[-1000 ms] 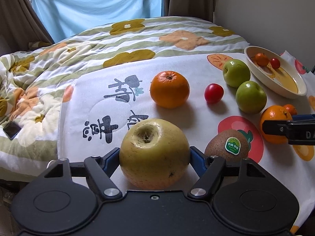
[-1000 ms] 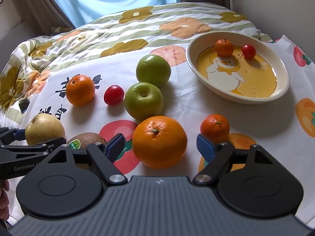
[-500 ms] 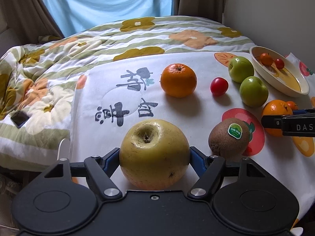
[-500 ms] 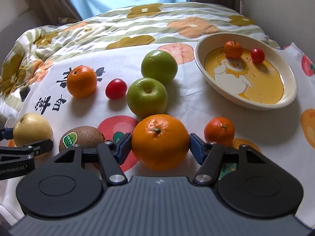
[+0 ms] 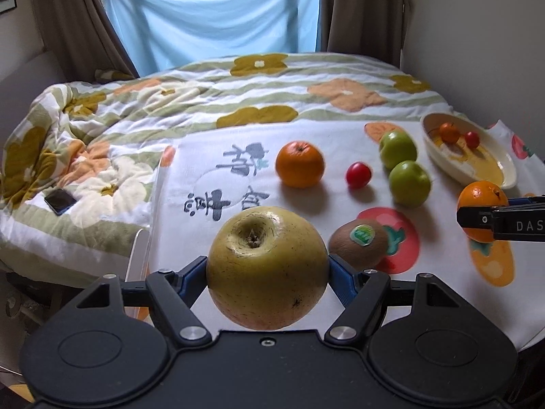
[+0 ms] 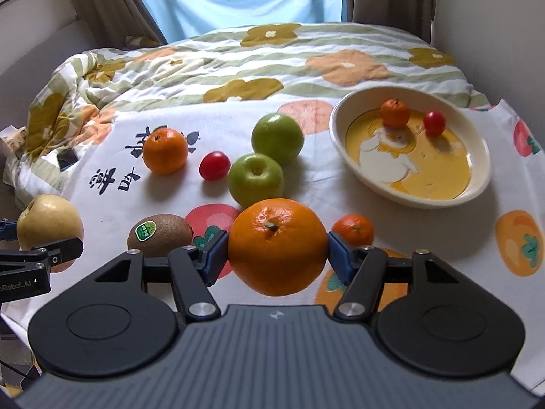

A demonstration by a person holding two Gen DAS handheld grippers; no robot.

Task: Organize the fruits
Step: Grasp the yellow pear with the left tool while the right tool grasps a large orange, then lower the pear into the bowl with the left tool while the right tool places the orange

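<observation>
My left gripper (image 5: pixel 267 269) is shut on a large yellow pear (image 5: pixel 267 266), held above the white printed cloth (image 5: pixel 204 156). My right gripper (image 6: pixel 277 252) is shut on a big orange (image 6: pixel 277 245), also lifted off the cloth. On the cloth lie a kiwi (image 6: pixel 160 235), two green apples (image 6: pixel 255 180) (image 6: pixel 277 138), a red tomato (image 6: pixel 214 165), another orange (image 6: pixel 165 150) and a small mandarin (image 6: pixel 352 230). The cream oval bowl (image 6: pixel 340 122) at the right holds a mandarin (image 6: pixel 394 112) and a cherry tomato (image 6: pixel 434 122).
A flowered quilt (image 5: pixel 102 119) covers the bed behind and to the left of the cloth. A dark phone (image 5: pixel 60 201) lies on the quilt at the left. Curtains and a blue sheet hang behind, with a wall (image 5: pixel 477 34) at the right.
The right gripper closed onto the big orange and raised it. The left gripper lifted the pear higher; both views now look from farther back and higher.
</observation>
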